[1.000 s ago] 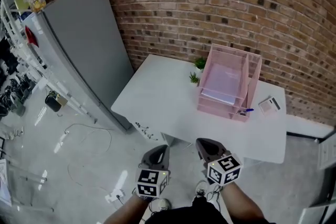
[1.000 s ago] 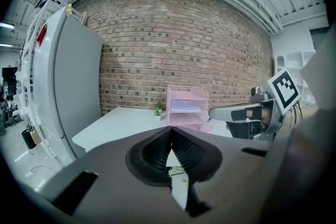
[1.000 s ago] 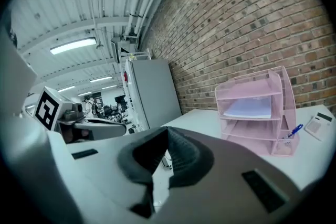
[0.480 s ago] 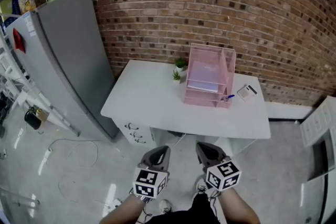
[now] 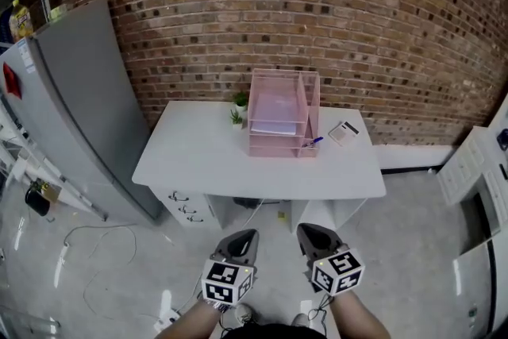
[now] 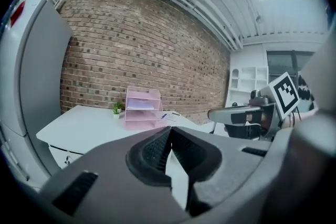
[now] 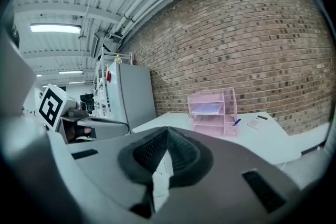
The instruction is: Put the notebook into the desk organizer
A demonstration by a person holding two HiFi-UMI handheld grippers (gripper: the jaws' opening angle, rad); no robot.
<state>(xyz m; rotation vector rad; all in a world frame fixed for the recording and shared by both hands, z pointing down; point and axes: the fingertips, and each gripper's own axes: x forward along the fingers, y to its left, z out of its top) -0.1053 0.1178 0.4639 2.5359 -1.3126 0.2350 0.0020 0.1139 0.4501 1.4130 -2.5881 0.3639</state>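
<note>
head view: desk organizer [image 5: 312, 111] upright, opening facing camera

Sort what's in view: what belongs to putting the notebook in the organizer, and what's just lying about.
Job: organizer; notebook, probably the pale flat thing in its top tray; left gripper and right gripper, both shut, empty.
Lying about: plants; pen; small white item right of the organizer; grey cabinet.

Pink desk organizer [image 5: 283, 113] on white desk [image 5: 198, 163]; left gripper [image 5: 247, 234], right gripper [image 5: 306, 229] over floor [image 5: 119, 266].
</note>
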